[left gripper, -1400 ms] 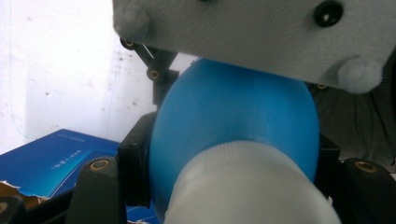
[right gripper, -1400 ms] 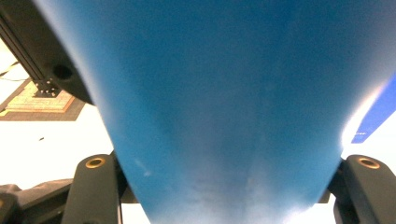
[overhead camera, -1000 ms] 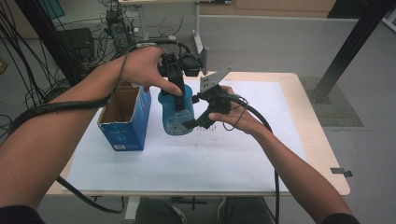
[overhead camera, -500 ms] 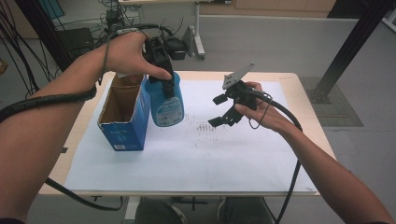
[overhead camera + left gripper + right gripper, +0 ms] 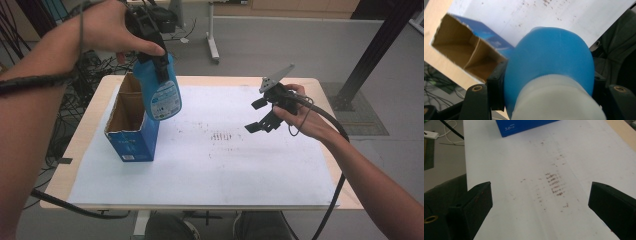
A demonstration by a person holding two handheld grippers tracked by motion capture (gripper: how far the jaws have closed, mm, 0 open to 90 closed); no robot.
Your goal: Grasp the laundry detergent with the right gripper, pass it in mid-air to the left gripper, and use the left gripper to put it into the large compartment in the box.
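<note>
Blue plastic, smooth and rounded, fills the grip of my left gripper [image 5: 156, 62]: its jaws are clamped on the upper part of the blue bottle [image 5: 161, 92], one pad on each flank just below the white collar, as the left gripper view shows [image 5: 554, 75]. I hold the bottle in the air above the far left of the table [image 5: 87, 135], its long axis close to upright, base hanging down and tilted a little toward the middle of the table. Directly beneath and slightly to the left sits the open blue carton [image 5: 131, 135], its brown cardboard inside split by a divider into two compartments; the bottle's base hangs over the nearer right edge of that opening, so I judge the coming move to be a short shift left and then straight down. My left hand is the nearer one by far. My right gripper [image 5: 260, 116] hovers well apart over the stained white sheet [image 5: 225, 170], jaws spread wide with nothing between them. On the carton's side I can read "5.0" [image 5: 510, 128]; the bottle's label is too small to make out.
</note>
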